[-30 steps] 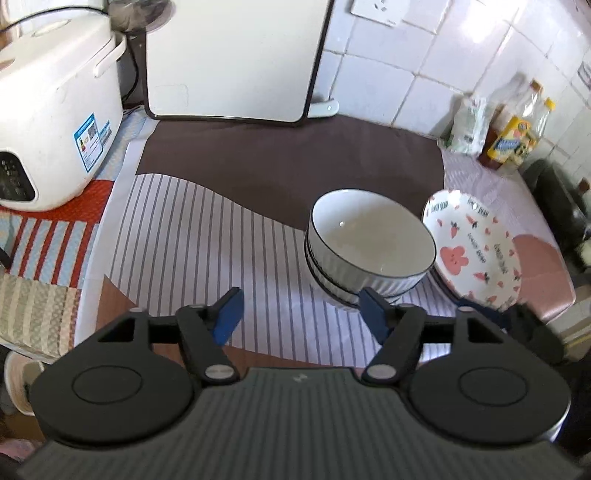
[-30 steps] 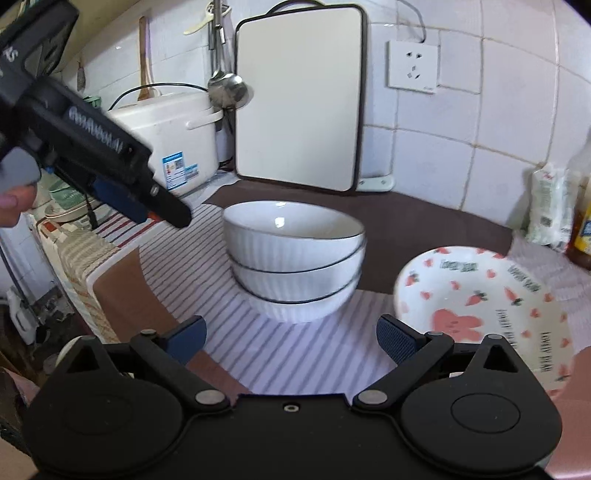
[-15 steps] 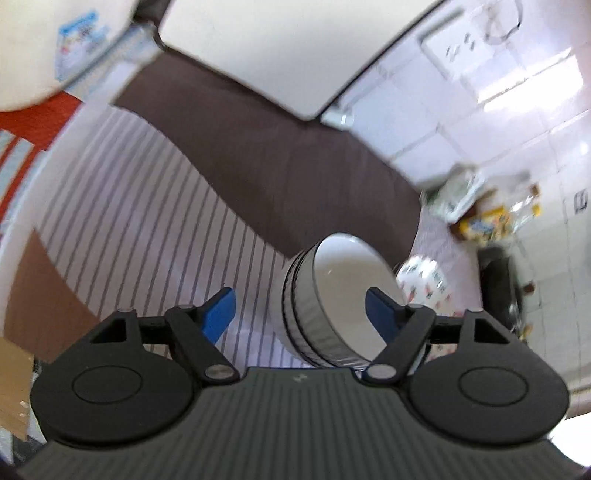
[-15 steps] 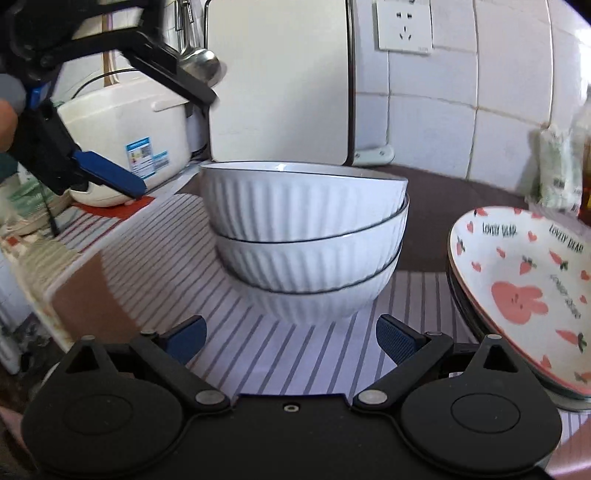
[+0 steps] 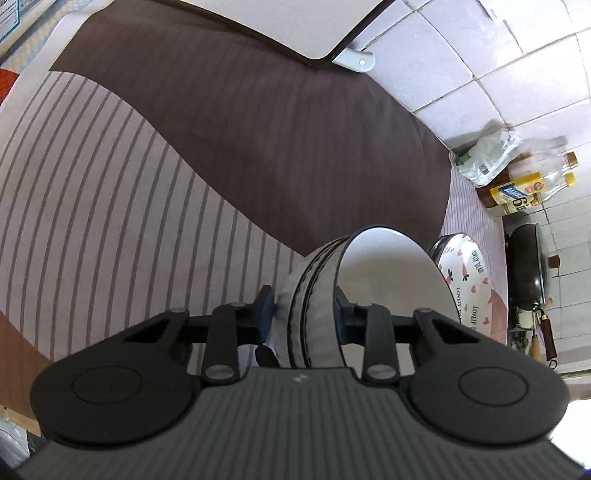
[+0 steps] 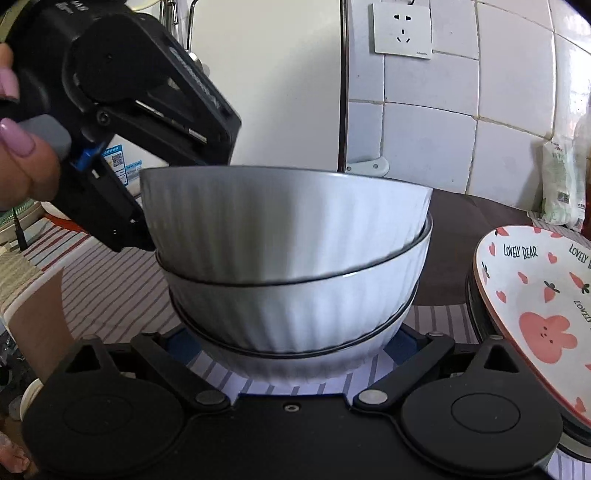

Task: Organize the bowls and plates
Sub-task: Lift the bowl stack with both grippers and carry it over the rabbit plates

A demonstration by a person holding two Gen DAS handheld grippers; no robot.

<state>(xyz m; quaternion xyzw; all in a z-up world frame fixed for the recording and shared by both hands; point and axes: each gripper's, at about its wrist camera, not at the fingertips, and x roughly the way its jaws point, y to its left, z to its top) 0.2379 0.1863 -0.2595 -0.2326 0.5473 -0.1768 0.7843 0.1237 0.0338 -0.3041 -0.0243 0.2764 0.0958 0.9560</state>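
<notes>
Left tongs (image 5: 303, 314) pinching bowl stack (image 6: 291, 266) rim, right tongs (image 6: 291, 343) seemingly gripping base

White square tiles (image 6: 428, 144) with dark grout cover the wall, and a white socket (image 6: 402, 29) sits high on it, with daylight glaring off the tiles at the upper right. A white board (image 6: 269, 81) with a dark rim leans upright against the wall at the back edge of the worktop, whose cloth (image 5: 110, 206) is pale with thin stripes toward the front and plain brown toward the back. In the far right corner stand bottles (image 5: 532, 184) and a plastic bag (image 5: 487, 158), with a dark pan (image 5: 526, 269) just beyond the worktop's right edge.
</notes>
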